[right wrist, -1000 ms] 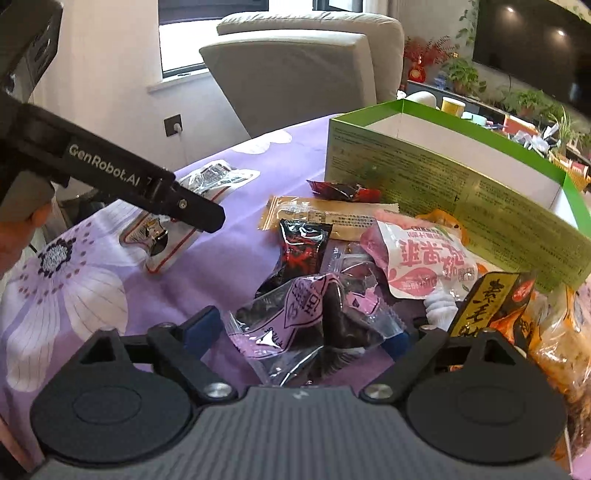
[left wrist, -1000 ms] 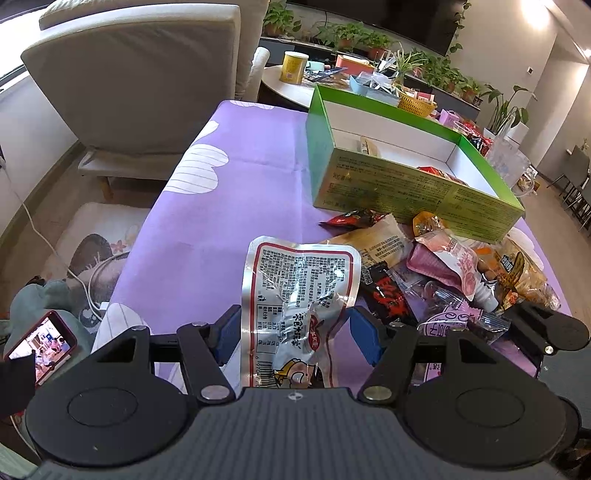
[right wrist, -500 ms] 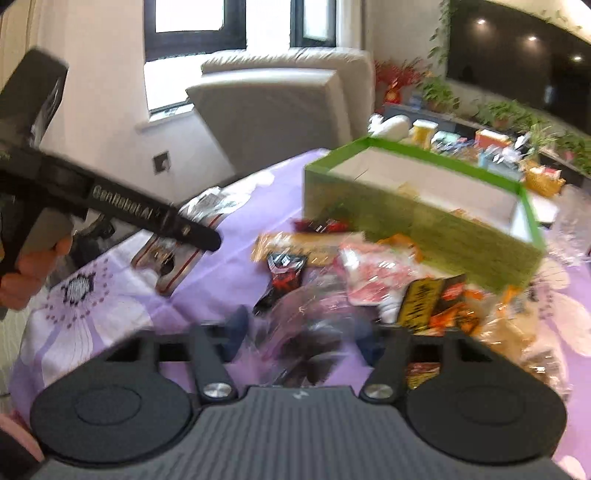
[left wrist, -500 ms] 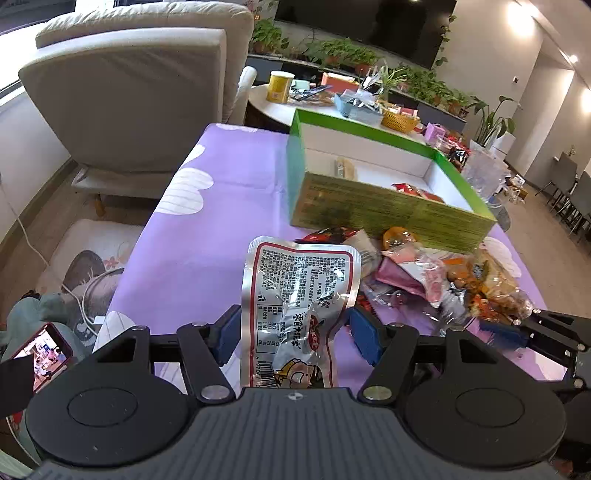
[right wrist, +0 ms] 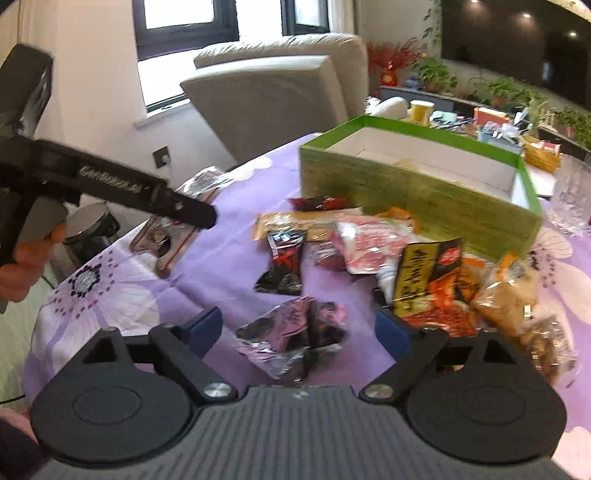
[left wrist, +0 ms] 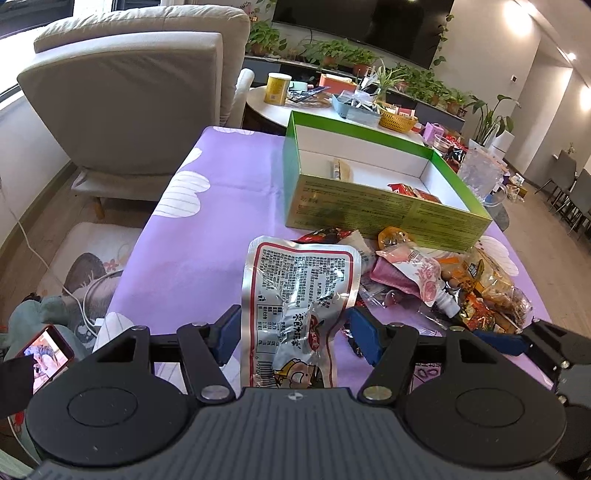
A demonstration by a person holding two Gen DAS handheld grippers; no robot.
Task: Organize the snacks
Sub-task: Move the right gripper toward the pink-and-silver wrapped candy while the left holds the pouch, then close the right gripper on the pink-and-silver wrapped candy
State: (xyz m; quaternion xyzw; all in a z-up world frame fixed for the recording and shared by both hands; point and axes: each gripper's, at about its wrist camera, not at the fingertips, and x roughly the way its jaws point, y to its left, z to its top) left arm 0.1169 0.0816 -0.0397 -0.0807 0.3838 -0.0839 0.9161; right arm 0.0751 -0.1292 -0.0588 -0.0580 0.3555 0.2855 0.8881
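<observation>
Snacks (right wrist: 373, 247) lie piled on the purple tablecloth (left wrist: 221, 206) before the green box (left wrist: 384, 206). Left gripper (left wrist: 293, 334) clamps a silver packet (left wrist: 299, 295). Right gripper (right wrist: 299, 326) is opening, its jaws wide around a pink-black packet (right wrist: 295, 332), pads apart from it.

This is a home living room. A pale padded armchair (left wrist: 136, 107) stands by a window (right wrist: 173, 14), and a large dark TV (left wrist: 365, 18) hangs on the far wall above a low shelf lined with potted plants (left wrist: 332, 51). A round side table (left wrist: 306, 110) carries a yellow tin (left wrist: 277, 88), a small basket (left wrist: 398, 120) and household clutter. The counter (left wrist: 221, 206) is dressed in a purple flowered cloth, a patterned rug (left wrist: 81, 258) lies on the wooden floor, and dining chairs (left wrist: 572, 188) stand further off at the right. A wall socket (right wrist: 161, 157) sits below the window sill.
</observation>
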